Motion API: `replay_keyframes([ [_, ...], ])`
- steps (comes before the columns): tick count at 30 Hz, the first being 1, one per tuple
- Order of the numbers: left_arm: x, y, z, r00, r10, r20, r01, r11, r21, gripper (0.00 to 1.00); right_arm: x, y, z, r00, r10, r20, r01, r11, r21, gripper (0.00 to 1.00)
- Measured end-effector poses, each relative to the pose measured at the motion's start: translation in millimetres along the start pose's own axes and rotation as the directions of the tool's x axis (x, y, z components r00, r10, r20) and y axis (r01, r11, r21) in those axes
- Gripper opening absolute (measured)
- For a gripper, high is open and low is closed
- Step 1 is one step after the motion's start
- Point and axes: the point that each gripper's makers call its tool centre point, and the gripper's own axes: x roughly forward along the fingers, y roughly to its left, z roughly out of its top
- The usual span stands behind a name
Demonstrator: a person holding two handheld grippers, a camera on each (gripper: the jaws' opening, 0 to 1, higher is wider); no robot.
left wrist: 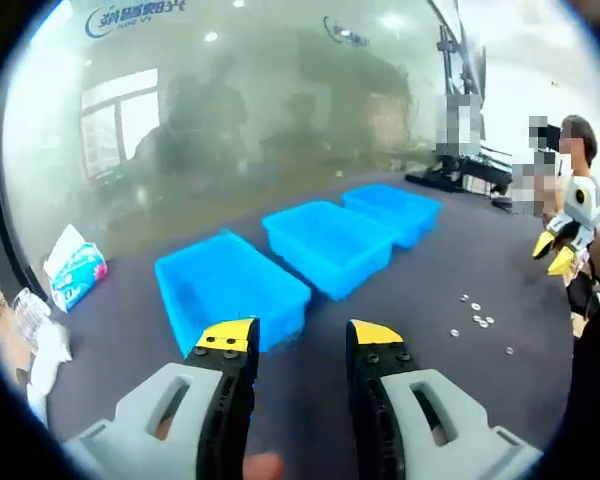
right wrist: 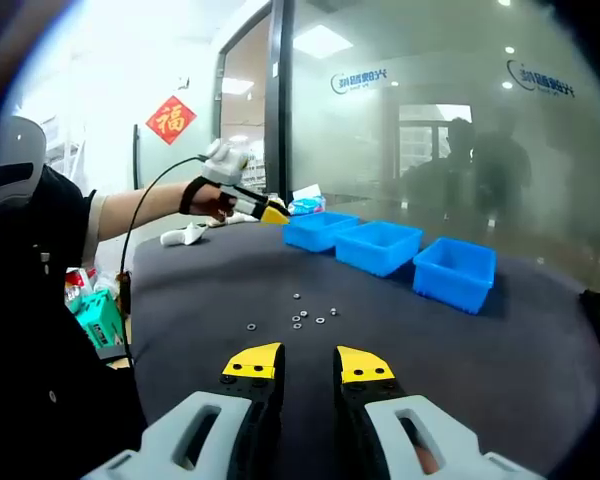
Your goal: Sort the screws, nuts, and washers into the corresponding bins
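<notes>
Yellow-tipped jaws of the left gripper (left wrist: 300, 345) are being held a moderate gap apart over the dark table (left wrist: 400, 300), nothing between them. In the right gripper view, the right gripper (right wrist: 308, 365) is being held likewise: jaws parted narrowly, empty, low over the tabletop.

The loose hardware (right wrist: 312, 318) is lying as a small scatter of pale rings and bits on the cloth ahead of the right jaws, well apart from them; individual screws, nuts and washers cannot be told apart at this size. The same scatter (left wrist: 475, 318) is being seen to the right of the left jaws. No piece is being gripped, so sorting is judged not yet begun.

Three blue bins (left wrist: 325, 245) are being kept in a row beyond the scatter, touching or nearly so, apparently empty; in the right gripper view the row (right wrist: 380, 245) is sitting toward the far edge. The row is presumably being offered one bin per part type.

The left gripper is also being seen in the right gripper view, raised near the far-left bin.

Behind the table a frosted glass wall (left wrist: 260, 100) is being lit by ceiling lamps; a tissue pack (left wrist: 75, 270) is lying at the table's edge.
</notes>
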Motion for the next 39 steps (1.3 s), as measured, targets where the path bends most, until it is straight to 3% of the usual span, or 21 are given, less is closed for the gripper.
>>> replay_keyframes([
  [5,-15.8,-21.8,-7.5,0.999,-0.053,0.008,0.053,0.999,0.009,0.33,-4.5,-1.6,0.3,1.0,-0.008,0.004,0.008,1.0,0.0,0.17],
  [16,-36.7,-81.3,-7.7,0.985,-0.171,0.023,0.169,0.982,0.082,0.33,-7.5,-1.9,0.0,1.0,-0.015,0.007,0.015,1.0,0.002,0.17],
  [27,-46.4,-98.1,-26.5,0.973,-0.23,0.027,0.227,0.97,0.093,0.33,-10.6,-7.3,0.2,1.0,-0.026,0.008,0.026,1.0,0.004,0.17],
  [32,-46.2,-112.3,-39.1,0.958,-0.284,-0.044,0.287,0.95,0.125,0.31,-11.6,-13.3,-0.9,0.999,-0.036,0.003,0.036,0.999,-0.002,0.17],
  [39,-38.1,-117.7,-37.6,0.947,-0.313,-0.072,0.32,0.937,0.14,0.31,-13.6,-14.9,-2.4,0.999,-0.039,0.006,0.039,0.999,-0.002,0.17],
])
